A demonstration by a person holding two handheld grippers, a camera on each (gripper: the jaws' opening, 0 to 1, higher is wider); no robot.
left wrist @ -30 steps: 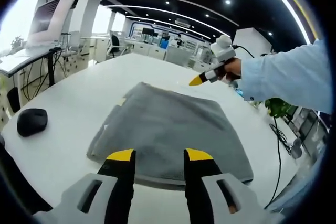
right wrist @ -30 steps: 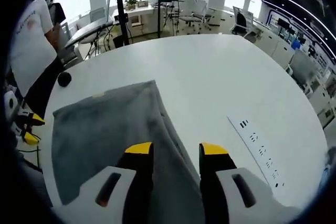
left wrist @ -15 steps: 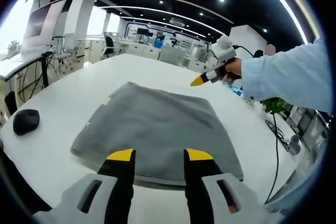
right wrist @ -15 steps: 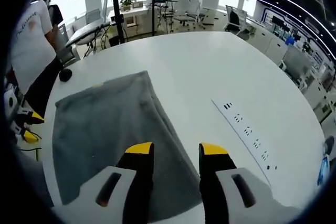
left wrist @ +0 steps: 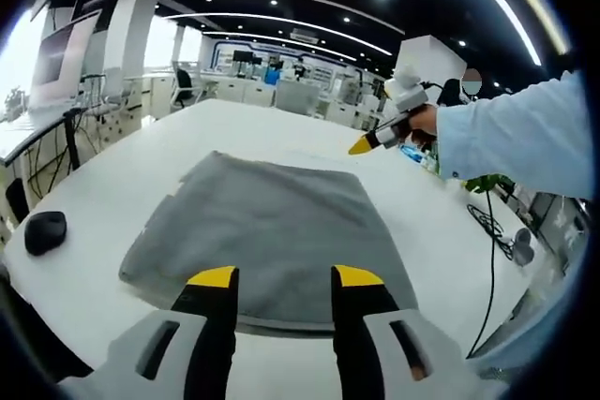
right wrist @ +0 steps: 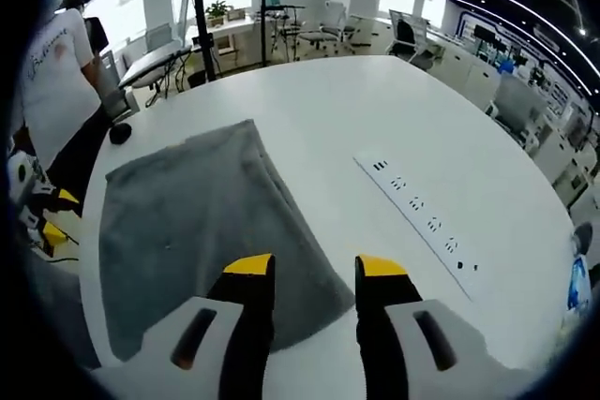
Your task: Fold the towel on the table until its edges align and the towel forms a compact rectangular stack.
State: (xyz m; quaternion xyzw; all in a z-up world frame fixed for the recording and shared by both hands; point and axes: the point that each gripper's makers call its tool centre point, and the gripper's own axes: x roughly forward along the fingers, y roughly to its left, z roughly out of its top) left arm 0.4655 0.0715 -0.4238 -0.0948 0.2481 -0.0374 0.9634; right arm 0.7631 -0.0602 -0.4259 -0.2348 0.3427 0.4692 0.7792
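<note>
Left gripper view: grey towel folded flat on white table, just ahead of left gripper; jaws apart, empty. Black mouse left of towel. Right gripper view: right gripper above towel's near corner, jaws apart, empty. Power strip to right.

Both grippers drew back and up from the towel; left gripper and right gripper now held above its near edges, jaws apart, empty
</note>
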